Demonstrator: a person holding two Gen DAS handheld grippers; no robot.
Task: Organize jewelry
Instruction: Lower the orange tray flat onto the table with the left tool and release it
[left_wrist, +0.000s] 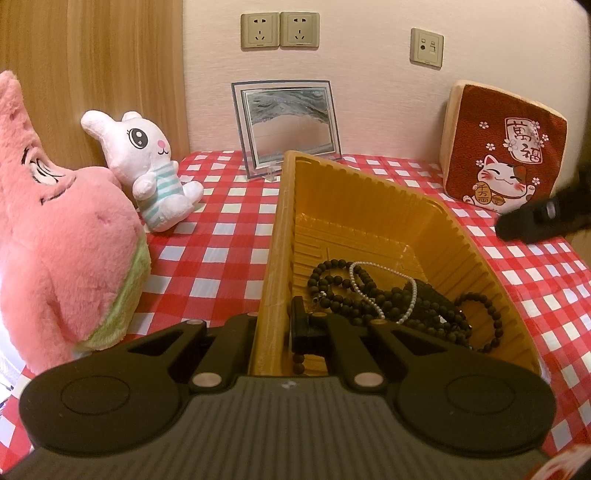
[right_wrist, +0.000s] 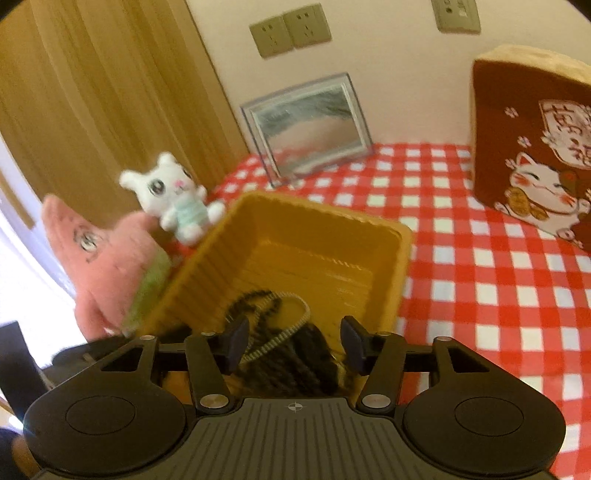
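My left hand-held gripper (left_wrist: 275, 325) is closed on the near left wall of the ribbed yellow plastic tray (left_wrist: 369, 206): one finger is outside the wall and the other is inside, and the tray looks tilted up on this side. My right hand-held gripper (right_wrist: 293, 345) is wide open and holds nothing; its two fingers stand over the near edge of the same tray (right_wrist: 317, 221), on both sides of the jewelry. Inside the tray, at the near end, lie the jewelry pieces in one heap: dark round-bead bracelets (left_wrist: 332, 284) tangled with a thin white pearl strand (left_wrist: 364, 280); in the blurred right view I see the dark beads (right_wrist: 258, 314) and the pearl strand (right_wrist: 291, 325) too. The tray is on the desk with a red and white checked cloth (left_wrist: 221, 236). Left of the tray sit a big pink plush toy (left_wrist: 66, 236) and a small white plush rabbit (left_wrist: 151, 173). Behind it, near the wall, stands a clear framed sand picture (left_wrist: 288, 122), and far right leans a red cushion with a lucky cat print (left_wrist: 506, 151).
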